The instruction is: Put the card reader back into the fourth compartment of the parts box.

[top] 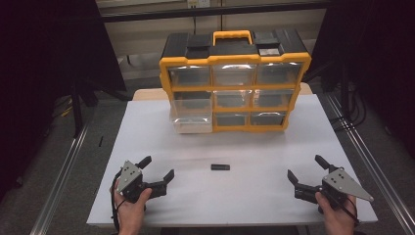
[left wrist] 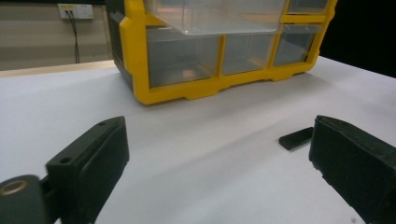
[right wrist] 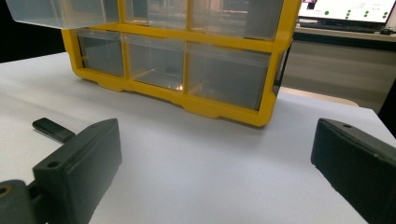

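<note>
A yellow and black drawer organiser stands at the back of the white table, with clear drawers in three rows. Its middle-left drawer is pulled out toward me. A small flat black bar lies on the table between the two grippers. My left gripper rests open at the front left, nothing between its jaws. My right gripper rests open at the front right, also empty. The left gripper view has the bar beside its right jaw; the right gripper view has the bar at its left.
Metal rails run along both sides of the table over a grey floor. A lit screen stands behind the organiser in the right gripper view. A wall socket with cables is at the far left of the left gripper view.
</note>
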Demonstrator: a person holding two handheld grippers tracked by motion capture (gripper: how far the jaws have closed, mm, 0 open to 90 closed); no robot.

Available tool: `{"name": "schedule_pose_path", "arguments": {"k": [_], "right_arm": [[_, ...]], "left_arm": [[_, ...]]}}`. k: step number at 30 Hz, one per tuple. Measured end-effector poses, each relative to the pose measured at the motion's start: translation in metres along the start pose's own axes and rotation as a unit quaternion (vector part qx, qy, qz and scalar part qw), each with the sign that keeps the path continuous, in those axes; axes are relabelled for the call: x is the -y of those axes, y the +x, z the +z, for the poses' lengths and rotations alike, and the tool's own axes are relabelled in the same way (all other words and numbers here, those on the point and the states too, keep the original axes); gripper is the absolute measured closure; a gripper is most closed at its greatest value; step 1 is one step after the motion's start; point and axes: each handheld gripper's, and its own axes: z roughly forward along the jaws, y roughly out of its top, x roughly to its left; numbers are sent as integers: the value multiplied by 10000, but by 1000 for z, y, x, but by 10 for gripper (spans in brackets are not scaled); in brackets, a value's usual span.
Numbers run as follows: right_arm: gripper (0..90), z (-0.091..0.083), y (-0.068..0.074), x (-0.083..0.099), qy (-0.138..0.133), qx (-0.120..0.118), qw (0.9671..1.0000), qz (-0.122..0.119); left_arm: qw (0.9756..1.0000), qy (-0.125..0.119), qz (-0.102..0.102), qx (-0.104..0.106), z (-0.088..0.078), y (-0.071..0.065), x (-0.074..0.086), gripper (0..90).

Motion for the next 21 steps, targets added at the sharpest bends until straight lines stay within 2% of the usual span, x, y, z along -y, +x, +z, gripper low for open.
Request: {"name": "schedule_pose_path", "arguments": {"k": [1,2,3,4,7,8,9,10,13,18,19,20,21], "right_arm": [[17,0,0,0,10,-6,10000,20],[17,-1,0,0,19,-12,10000,52],[17,-1,0,0,19,-12,10000,52],[17,-1,0,0,26,11,10000,52],[17,-2,0,0,56,42,10000,26],[17,-3,0,0,59,55,10000,23],[17,-3,1,0,52,68,10000,13],[17,-3,1,-1,52,60,10000,11],[18,-2,2,-1,45,68,10000,9],[17,0,2,0,75,26,10000,26],[17,0,2,0,91,40,9999,22],[17,0,2,0,80,29,10000,36],[17,0,1,0,78,24,10000,41]], "left_arm": [[10000,33,-4,52,1,0,0,53],[9999,104,91,43,2,0,0,51],[9998,122,114,-87,4,-1,0,51],[9997,137,184,-105,5,0,0,51],[9993,287,32,234,10,2,0,52],[9989,328,50,343,11,3,0,52],[9986,368,81,361,13,1,0,52],[9979,422,169,463,14,1,-1,52],[9946,609,270,798,18,-3,-3,56],[9907,711,456,1069,23,-7,-8,58],[9891,755,475,1169,24,-7,-9,58],[9855,844,345,1429,26,-7,-9,58],[9843,950,357,1447,27,-8,-11,58]]}}
